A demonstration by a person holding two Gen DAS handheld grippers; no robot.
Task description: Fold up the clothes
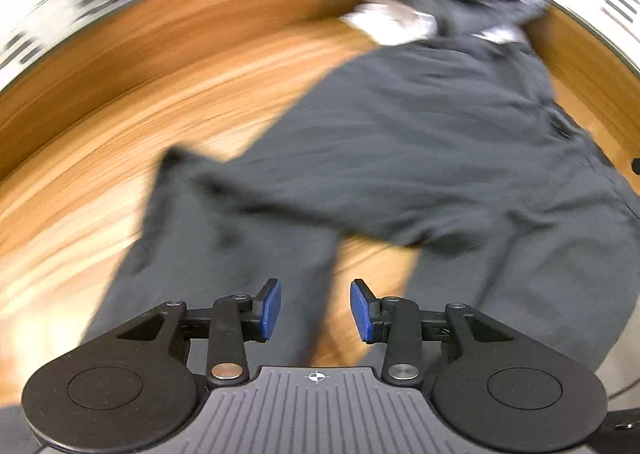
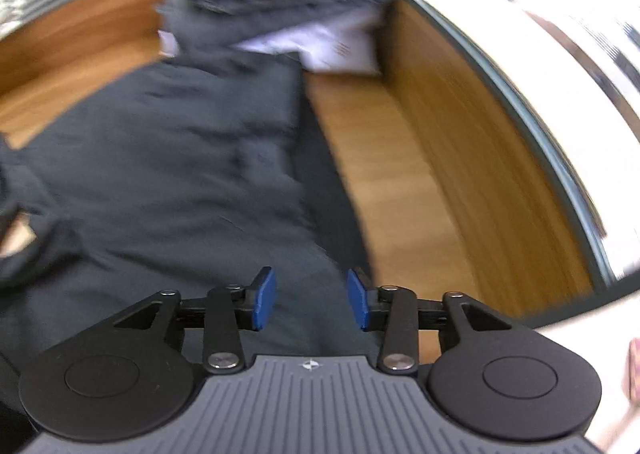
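A dark grey garment (image 1: pixel 400 142) lies spread over the wooden table (image 1: pixel 120 102), with a fold of it running across its lower part. My left gripper (image 1: pixel 315 310) hangs above the garment's near edge, open, its blue pads (image 1: pixel 270 308) apart with nothing between them. In the right wrist view the same dark garment (image 2: pixel 180 174) fills the left and middle. My right gripper (image 2: pixel 311 304) is open above its right edge, its blue pads (image 2: pixel 266 304) holding nothing. Both views are blurred.
At the table's far end lies a heap of dark and white clothes (image 1: pixel 432 2), seen also as a pile (image 2: pixel 304 14) in the right wrist view. The table's dark rim (image 2: pixel 552 134) curves along the right. Bare wood (image 2: pixel 420 174) shows right of the garment.
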